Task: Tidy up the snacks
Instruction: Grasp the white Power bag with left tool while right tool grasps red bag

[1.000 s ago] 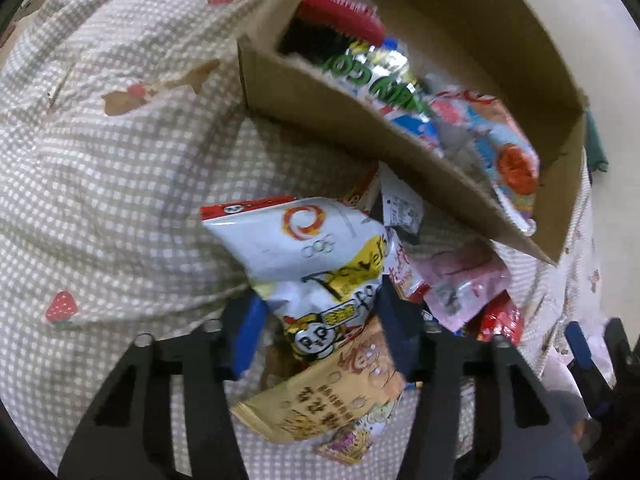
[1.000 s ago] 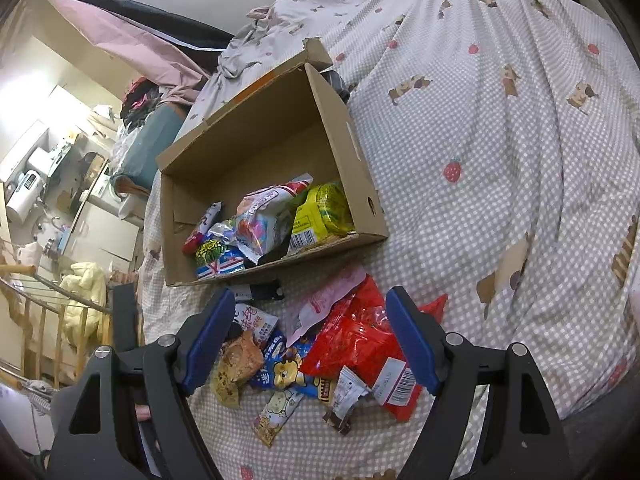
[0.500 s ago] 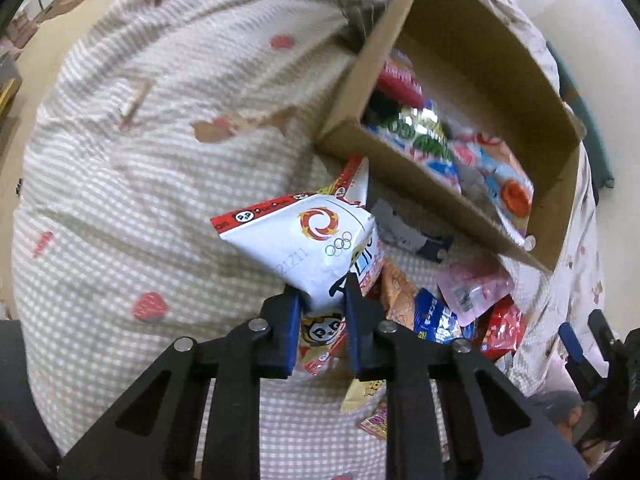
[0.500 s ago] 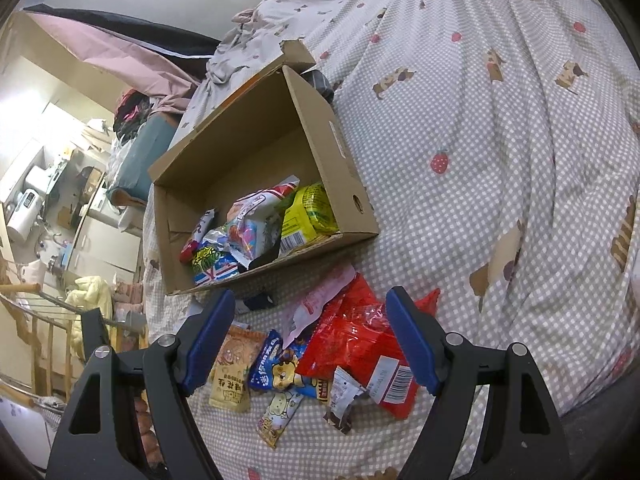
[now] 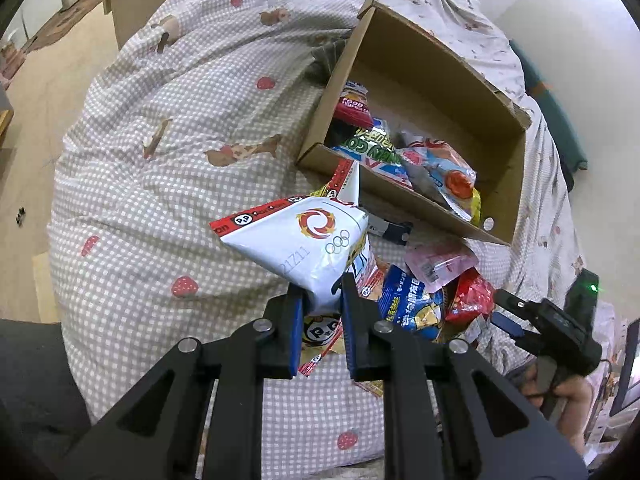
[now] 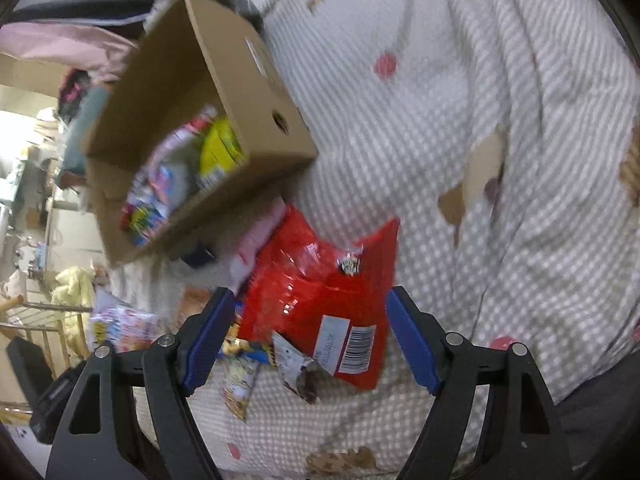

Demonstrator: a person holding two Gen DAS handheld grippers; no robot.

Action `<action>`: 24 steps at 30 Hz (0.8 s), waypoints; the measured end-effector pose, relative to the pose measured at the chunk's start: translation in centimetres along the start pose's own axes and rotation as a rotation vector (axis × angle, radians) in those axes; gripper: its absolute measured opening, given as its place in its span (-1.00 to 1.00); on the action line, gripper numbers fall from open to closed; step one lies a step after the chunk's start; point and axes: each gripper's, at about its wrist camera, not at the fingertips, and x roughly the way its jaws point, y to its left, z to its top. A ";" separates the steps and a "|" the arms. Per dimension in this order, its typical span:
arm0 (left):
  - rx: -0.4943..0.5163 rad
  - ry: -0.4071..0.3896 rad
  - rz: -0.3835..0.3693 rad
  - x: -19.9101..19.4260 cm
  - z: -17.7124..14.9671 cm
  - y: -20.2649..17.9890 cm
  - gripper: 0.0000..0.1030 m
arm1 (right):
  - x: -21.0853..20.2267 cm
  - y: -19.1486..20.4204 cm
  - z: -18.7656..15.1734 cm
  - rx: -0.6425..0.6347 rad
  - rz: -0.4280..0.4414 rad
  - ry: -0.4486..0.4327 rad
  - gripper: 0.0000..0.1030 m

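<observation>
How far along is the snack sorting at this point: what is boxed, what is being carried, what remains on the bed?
Done: several packets already lie in the cardboard box. In hand: the left gripper is shut on the white snack bag, lifted clear of the bedspread. Left: the red bag, which the open right gripper straddles, plus the blue packet and pink packet below the box.

The right gripper point(image 6: 310, 338) hangs over a red snack bag point(image 6: 320, 300), jaws wide apart. A cardboard box point(image 6: 256, 92) of snacks sits beyond on the checked bedspread point(image 6: 500, 140).
</observation>
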 end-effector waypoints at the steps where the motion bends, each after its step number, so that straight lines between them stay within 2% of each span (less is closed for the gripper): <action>1: 0.007 -0.002 0.008 0.1 -0.1 -0.1 -0.74 | 0.5 0.1 0.0 -0.004 -0.008 0.014 0.56; 4: 0.012 0.007 0.004 1.1 -0.4 -0.9 -0.74 | 2.2 0.2 0.3 -0.007 -0.052 0.058 0.56; 9: 0.049 0.012 0.010 1.8 -0.7 -2.1 -0.74 | 4.0 0.2 0.5 -0.002 -0.073 0.091 0.54; 11: 0.057 0.009 0.012 2.0 -0.7 -2.4 -0.74 | 4.1 0.4 0.4 -0.017 -0.081 0.089 0.24; 13: 0.060 0.003 0.018 1.9 -0.7 -2.4 -0.73 | 4.0 1.2 0.3 -0.047 -0.078 0.083 0.05; 18: 0.055 -0.010 0.026 1.6 -0.6 -2.0 -0.73 | 2.5 3.2 -0.8 -0.124 -0.034 0.041 -0.10; 24: 0.037 -0.030 0.040 1.2 -0.4 -1.2 -0.73 | -0.1 4.1 -2.7 -0.187 0.001 0.003 -0.17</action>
